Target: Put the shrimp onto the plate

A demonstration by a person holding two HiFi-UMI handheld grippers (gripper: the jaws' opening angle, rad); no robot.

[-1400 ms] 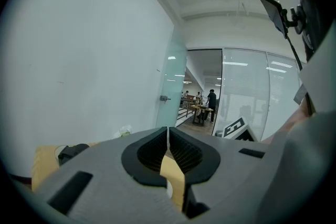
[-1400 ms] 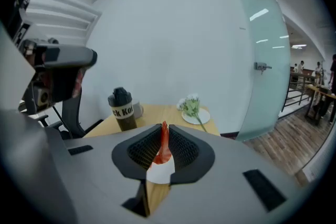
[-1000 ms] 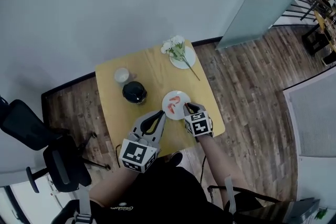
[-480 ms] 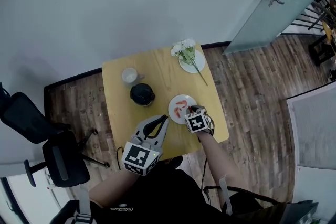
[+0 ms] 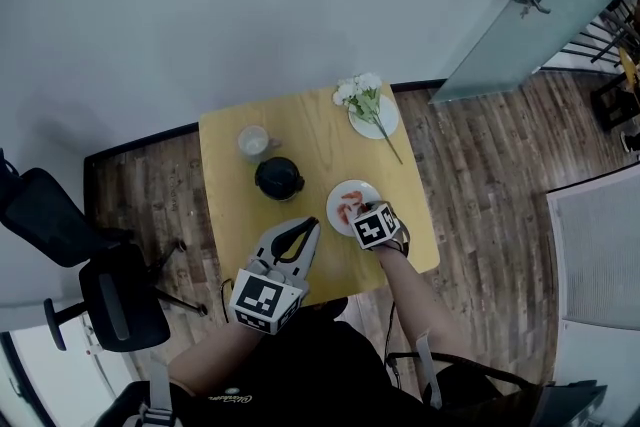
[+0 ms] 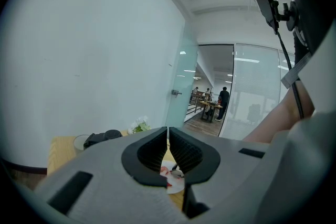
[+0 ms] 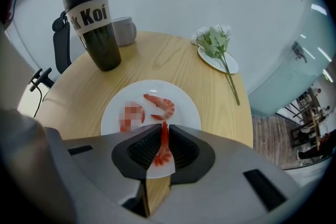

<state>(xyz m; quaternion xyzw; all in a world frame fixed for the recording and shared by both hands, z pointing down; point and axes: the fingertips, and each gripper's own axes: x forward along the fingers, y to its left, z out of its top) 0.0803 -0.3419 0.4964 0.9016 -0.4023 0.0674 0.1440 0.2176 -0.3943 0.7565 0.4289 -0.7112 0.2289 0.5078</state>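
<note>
Nearest the person, the left gripper (image 6: 168, 136) hangs by the near edge of the wooden surface (image 7: 157, 65), its jaws closed together with nothing between them. Just to its right, the right gripper (image 7: 164, 131) is pinched tight on a shrimp (image 7: 163, 149), held above the near rim of the white plate (image 7: 186, 110). A second shrimp (image 7: 160, 103) lies curled on the plate just past the jaws. Farther back stands a dark bottle (image 7: 97, 23) with a pale cup (image 7: 125, 30) behind it. At the far corner a flower sprig (image 7: 216, 42) rests across a small dish (image 7: 227, 65). Beyond the surface is a frosted glass door (image 7: 294, 65)
</note>
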